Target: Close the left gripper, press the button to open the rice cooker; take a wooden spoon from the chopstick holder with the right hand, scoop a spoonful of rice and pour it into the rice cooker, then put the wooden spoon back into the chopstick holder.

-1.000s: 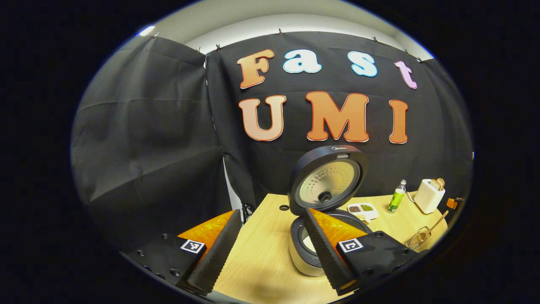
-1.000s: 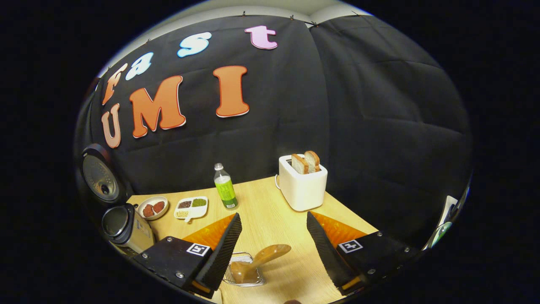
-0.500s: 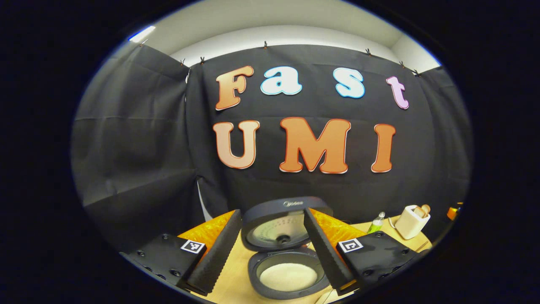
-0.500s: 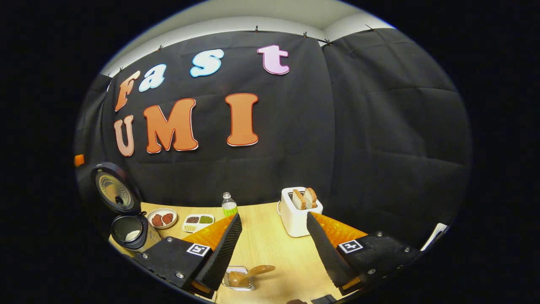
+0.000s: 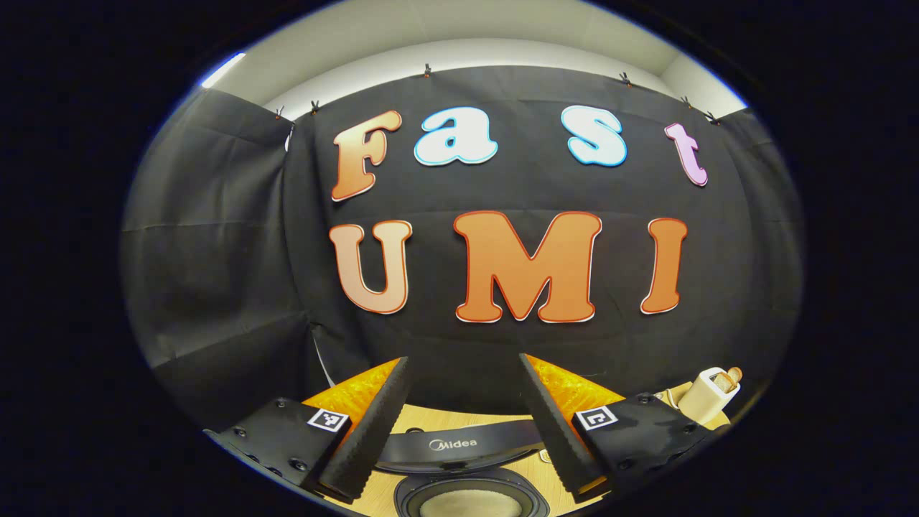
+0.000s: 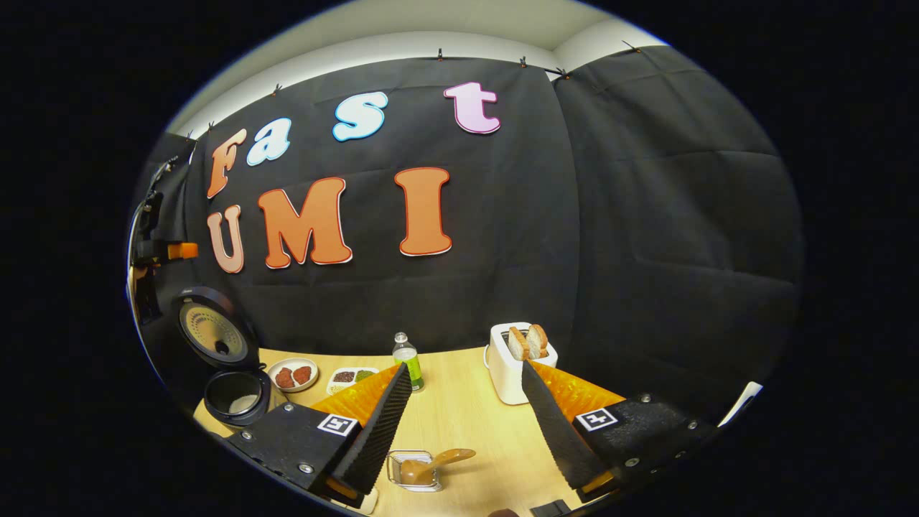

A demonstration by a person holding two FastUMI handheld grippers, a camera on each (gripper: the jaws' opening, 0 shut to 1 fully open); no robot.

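Lower left of the right gripper view, the rice cooker (image 6: 237, 402) stands open with rice inside; bottom centre, the wire holder (image 6: 415, 470) holds the wooden spoon (image 6: 438, 463). Both grippers (image 5: 463, 431) (image 6: 465, 431) gape, holding nothing.

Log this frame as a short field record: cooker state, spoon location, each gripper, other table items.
rice cooker: lid up, rice inside
wooden spoon: lying in the wire chopstick holder
left gripper: open, holding nothing, above the cooker
right gripper: open, holding nothing, above the spoon
others: toaster with bread, green bottle, divided tray, small dish
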